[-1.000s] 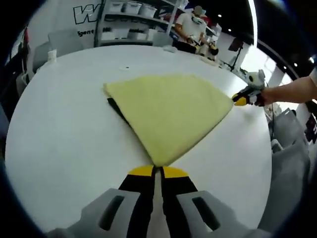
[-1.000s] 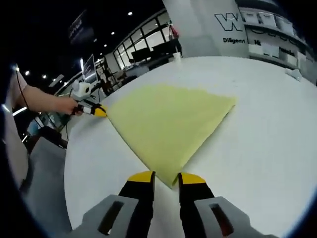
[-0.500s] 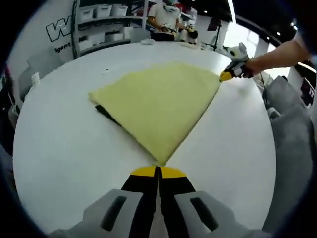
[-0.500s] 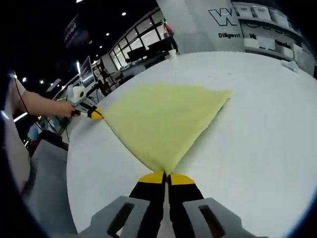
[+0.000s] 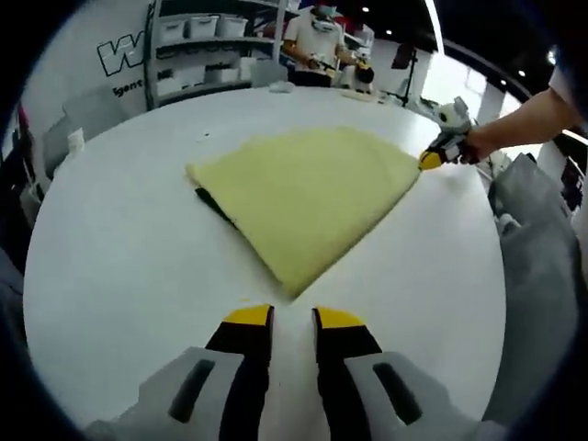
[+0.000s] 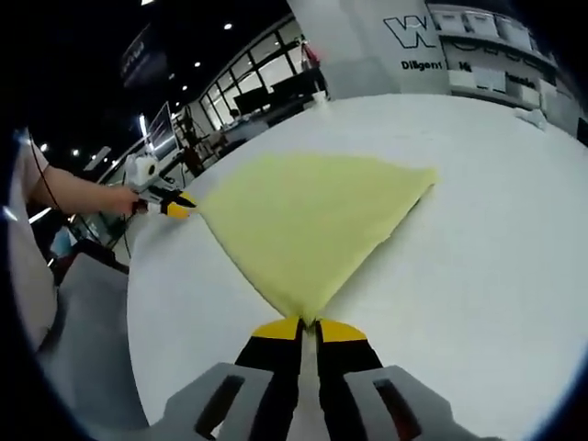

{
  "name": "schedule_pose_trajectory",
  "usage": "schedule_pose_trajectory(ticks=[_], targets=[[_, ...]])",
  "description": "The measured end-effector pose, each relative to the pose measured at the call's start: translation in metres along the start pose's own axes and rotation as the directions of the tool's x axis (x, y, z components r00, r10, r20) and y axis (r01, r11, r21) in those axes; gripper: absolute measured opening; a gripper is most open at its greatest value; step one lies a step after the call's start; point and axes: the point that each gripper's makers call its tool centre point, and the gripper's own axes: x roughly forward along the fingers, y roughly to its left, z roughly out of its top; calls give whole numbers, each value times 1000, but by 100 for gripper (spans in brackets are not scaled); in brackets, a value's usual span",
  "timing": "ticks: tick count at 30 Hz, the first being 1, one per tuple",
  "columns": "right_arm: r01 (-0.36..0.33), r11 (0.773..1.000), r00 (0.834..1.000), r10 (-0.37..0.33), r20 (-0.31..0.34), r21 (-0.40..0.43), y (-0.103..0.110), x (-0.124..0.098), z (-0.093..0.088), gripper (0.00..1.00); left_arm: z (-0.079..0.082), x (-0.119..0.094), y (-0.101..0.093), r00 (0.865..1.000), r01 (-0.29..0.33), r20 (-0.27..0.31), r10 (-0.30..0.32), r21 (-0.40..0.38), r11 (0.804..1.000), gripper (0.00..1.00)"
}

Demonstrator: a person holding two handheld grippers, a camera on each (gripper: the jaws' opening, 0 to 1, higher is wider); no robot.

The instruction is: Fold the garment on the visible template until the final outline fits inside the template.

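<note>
Yellow cloth point(image 5: 312, 202) lies flat on the white worktop point(image 5: 119, 266), folded to a wedge. In the left gripper view your left tool point(image 5: 292, 319) sits just short of the cloth's near tip, its jaws spread with bare worktop between them, gripping nothing. A dark strip point(image 5: 213, 201), likely the template, peeks out from under the cloth's left edge. At the cloth's far right corner your right tool point(image 5: 432, 159) touches the fabric.

In the right gripper view the cloth point(image 6: 308, 220) points its tip at your right tool point(image 6: 309, 324), whose jaws are pressed together right at that tip; it looks like they pinch the corner, though the fabric between them is hard to make out. Off at the cloth's left corner, your left tool point(image 6: 176, 210) rests just beside the fabric.

The risk here: with one corner free and the other pinched, any pull by your right hand would drag the whole cloth off the template or skew the fold. Lifting one-sided could also open the layers, so the outline spills past the dark strip again.
</note>
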Motion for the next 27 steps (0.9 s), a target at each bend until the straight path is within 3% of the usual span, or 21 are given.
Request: schedule_pose_trajectory(ticks=[3, 11, 13, 16, 27], targets=[[8, 1000, 1000, -8, -3, -1, -3, -1, -1, 1, 0, 7, -1, 1000, 8, -21, -9, -22, 1000, 27], [19, 1000, 1000, -19, -10, -8, -8, -3, -3, 1, 7, 16, -4, 999, 24, -36, -23, 19, 1000, 15], [18, 1000, 1000, -18, -12, -7, -7, -3, -3, 1, 9, 14, -3, 999, 20, -31, -19, 30, 999, 4], [14, 1000, 1000, -14, -12, -20, -6, -2, -2, 0, 11, 11, -2, 999, 29, -20, -28, 14, 999, 3], [-8, 999, 1000, 7, -25, -48, 2, -5, -8, 0, -6, -5, -19, 999, 37, -30, -37, 28, 999, 2]])
